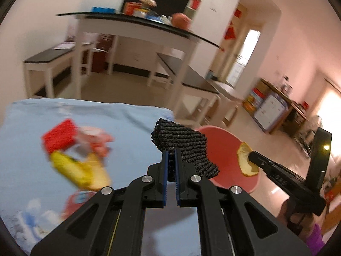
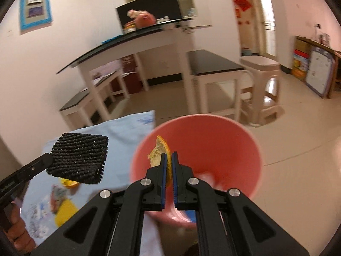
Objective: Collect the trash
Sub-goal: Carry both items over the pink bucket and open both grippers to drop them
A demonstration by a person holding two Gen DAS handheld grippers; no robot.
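Observation:
My left gripper is shut on a black knitted pad, held above the edge of the blue tablecloth. The same black knitted pad hangs at the left of the right wrist view. My right gripper is shut on an orange peel, over the mouth of the pink bucket. From the left wrist view, that orange peel sits over the pink bucket. Blurred wrappers, red and yellow, lie on the cloth.
A white table with a black top stands behind, cluttered with boxes and an orange ball. Low black-topped benches and a beige stool stand on the tiled floor. A hand holds the left gripper.

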